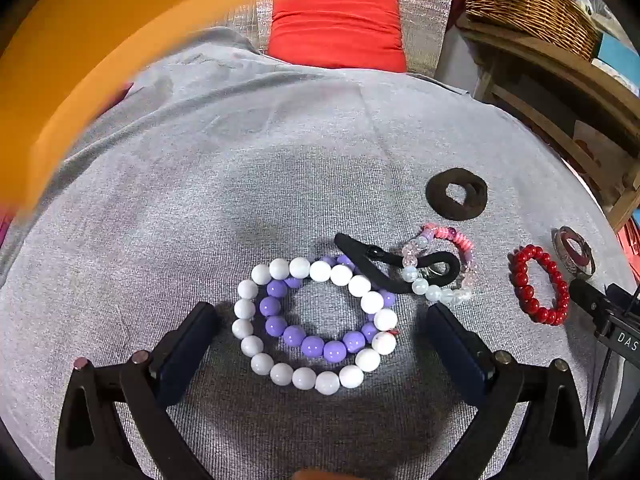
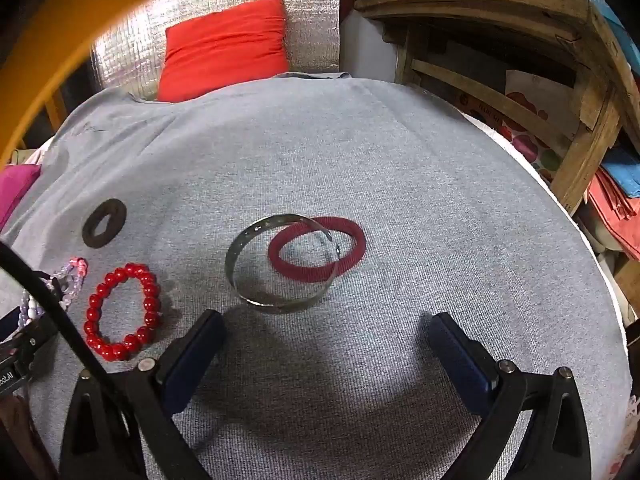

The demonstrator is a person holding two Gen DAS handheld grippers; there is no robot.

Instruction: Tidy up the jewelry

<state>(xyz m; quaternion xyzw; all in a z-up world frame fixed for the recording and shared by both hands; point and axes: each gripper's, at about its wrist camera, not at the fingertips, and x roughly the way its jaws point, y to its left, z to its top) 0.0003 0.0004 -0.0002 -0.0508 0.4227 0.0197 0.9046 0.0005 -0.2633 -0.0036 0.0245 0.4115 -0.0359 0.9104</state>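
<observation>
So the jewelry is all loose on the grey cloth-covered surface (image 2: 400, 160), nothing sorted yet as far as I can tell. In the left wrist view a white bead bracelet (image 1: 316, 324) lies overlapping a purple bead bracelet (image 1: 312, 320), and a black hair tie (image 1: 384, 268) at about 1 o'clock from them drapes across both the white beads and a pink and clear bead bracelet (image 1: 444, 264). Further out at 2 o'clock is a dark fuzzy scrunchie (image 1: 456, 194), and at 3 o'clock a red bead bracelet (image 1: 540, 284). In the right wrist view a silver bangle (image 2: 280, 268) sits tilted, resting on a maroon bangle (image 2: 318, 250) at its 1 o'clock. The left hand-held gripper (image 1: 320, 344) is spread wide with the white/purple pair right between its fingers, not touching. The right hand-held gripper (image 2: 326, 344) is spread wide too, with nothing between its fingers and the bangles just ahead at 12 o'clock. Looks like the approach step before a first pick. I'd guess the next move needs a careful close on one strand only, since the overlaps could drag a neighbour along.
</observation>
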